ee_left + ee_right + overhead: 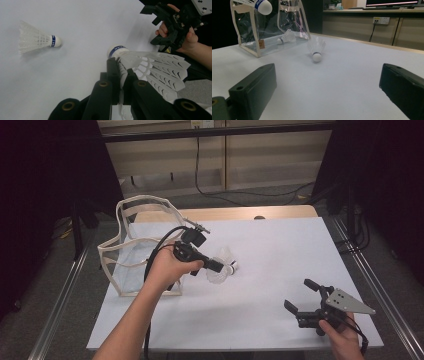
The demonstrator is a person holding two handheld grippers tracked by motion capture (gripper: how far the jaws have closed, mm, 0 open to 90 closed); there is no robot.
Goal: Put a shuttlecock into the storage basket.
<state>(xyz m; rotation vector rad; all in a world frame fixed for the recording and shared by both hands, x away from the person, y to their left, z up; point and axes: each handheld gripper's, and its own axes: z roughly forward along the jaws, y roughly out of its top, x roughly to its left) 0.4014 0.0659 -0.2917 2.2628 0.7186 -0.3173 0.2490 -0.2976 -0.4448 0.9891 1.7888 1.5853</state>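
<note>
My left gripper (221,266) (121,68) is shut on the feather skirt of a white shuttlecock (220,276) (157,71) and holds it above the table, cork end pointing away. That cork shows at the top left of the right gripper view (263,6). A second shuttlecock (227,254) (35,41) (316,50) lies loose on the white table (280,250). A third shuttlecock (285,37) lies inside the clear bag (142,200) (249,47). My right gripper (298,293) (327,92) rests open near the front right of the table, nothing between its jaws.
The clear bag with cream trim stands open at the table's left edge, just behind my left hand. The right gripper (160,22) and its hand show at the top right of the left gripper view. Metal rails run along both sides of the table.
</note>
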